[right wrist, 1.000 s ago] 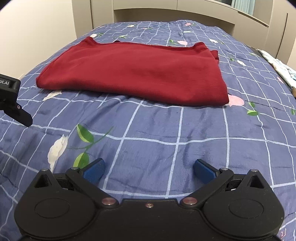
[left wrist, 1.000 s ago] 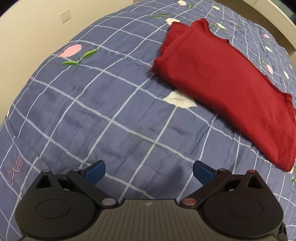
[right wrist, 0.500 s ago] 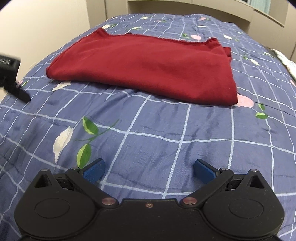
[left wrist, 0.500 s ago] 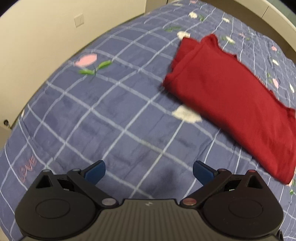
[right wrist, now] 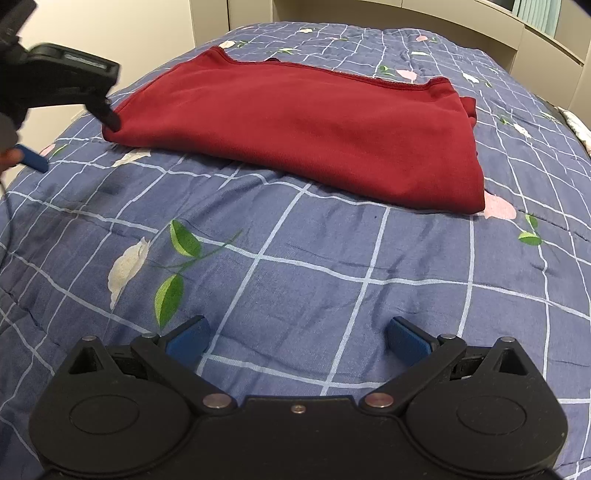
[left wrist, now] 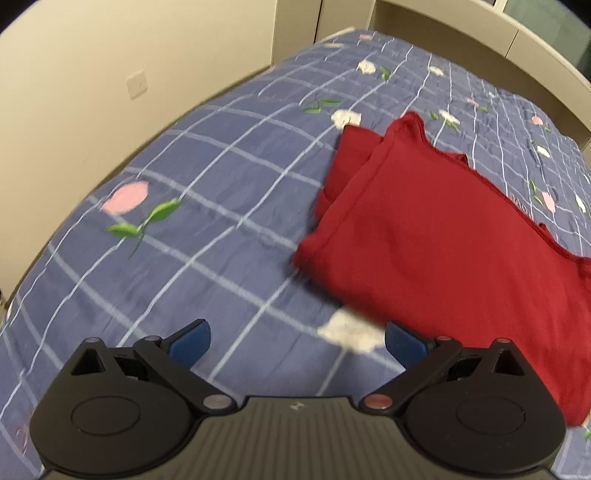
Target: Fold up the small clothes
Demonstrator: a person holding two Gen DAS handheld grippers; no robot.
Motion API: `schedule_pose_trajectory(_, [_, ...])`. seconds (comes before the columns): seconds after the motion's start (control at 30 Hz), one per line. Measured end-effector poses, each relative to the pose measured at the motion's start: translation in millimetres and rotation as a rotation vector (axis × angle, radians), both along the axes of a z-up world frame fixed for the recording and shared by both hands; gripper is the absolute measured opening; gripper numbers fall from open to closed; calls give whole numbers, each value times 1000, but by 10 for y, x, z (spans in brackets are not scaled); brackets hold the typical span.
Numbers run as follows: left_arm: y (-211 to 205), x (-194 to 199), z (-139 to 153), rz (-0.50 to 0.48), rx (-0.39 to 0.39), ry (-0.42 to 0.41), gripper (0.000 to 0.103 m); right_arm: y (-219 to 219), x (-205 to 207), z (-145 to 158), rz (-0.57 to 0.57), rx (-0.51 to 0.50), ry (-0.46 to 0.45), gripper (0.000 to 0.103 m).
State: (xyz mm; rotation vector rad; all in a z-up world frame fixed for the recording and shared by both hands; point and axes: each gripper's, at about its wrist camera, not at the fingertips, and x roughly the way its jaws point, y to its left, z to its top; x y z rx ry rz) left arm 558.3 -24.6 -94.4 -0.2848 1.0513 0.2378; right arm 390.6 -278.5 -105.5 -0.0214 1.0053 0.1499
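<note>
Dark red knit fabric, a small garment (right wrist: 306, 129) folded into a broad rectangle, lies flat on a bed covered by a blue quilt (right wrist: 295, 266) checked with white lines and printed with pink and white flowers and green leaves. In the right wrist view the garment sits across the far half of the quilt, its hemmed edge to the back and a thick fold at its right end. The right claw (right wrist: 297, 338) hovers over bare quilt well short of the cloth, its blue-padded fingers (right wrist: 186, 339) spread wide and holding nothing. The left claw (left wrist: 297, 339) is likewise wide open and empty; its right-hand pad sits just beside the garment's near edge, though motion blur in the left wrist view leaves it unclear whether they touch. Seen from the right wrist camera, the left claw (right wrist: 70, 110) enters at the upper left, one dark finger at the garment's left corner. Cream walls (left wrist: 110, 74) and cabinetry (right wrist: 406, 11) ring the bed.
</note>
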Motion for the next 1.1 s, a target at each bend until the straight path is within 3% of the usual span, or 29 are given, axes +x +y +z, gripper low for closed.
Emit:
schedule_pose_trajectory(0.1, [-37, 89, -86, -23, 26, -50, 102, -88, 2, 80, -26, 55, -29, 103])
schedule_pose_trajectory(0.2, [-42, 171, -140, -43, 1, -82, 102, -155, 21, 202, -53, 70, -105, 103])
schedule_pose_trajectory(0.37, [17, 289, -159, -51, -77, -139, 102, -131, 310, 364, -25, -13, -251, 103])
schedule_pose_trajectory(0.6, [181, 569, -204, -38, -119, -163, 102, -126, 1077, 331, -69, -94, -353, 103])
schedule_pose_trajectory(0.7, [312, 699, -247, -3, -110, -142, 102, -96, 1335, 294, -61, -98, -377, 103])
schedule_pose_trajectory(0.83, [447, 772, -322, -50, -229, -118, 102, -38, 1606, 195, -17, -134, -403, 103])
schedule_pose_trajectory(0.93, [483, 789, -350, -80, -266, -119, 102, -7, 1763, 122, 4, -140, -399, 103])
schedule_pose_trajectory(1.1, [483, 818, -363, -120, -301, -137, 83, 77, 1857, -54, 39, -168, -346, 103])
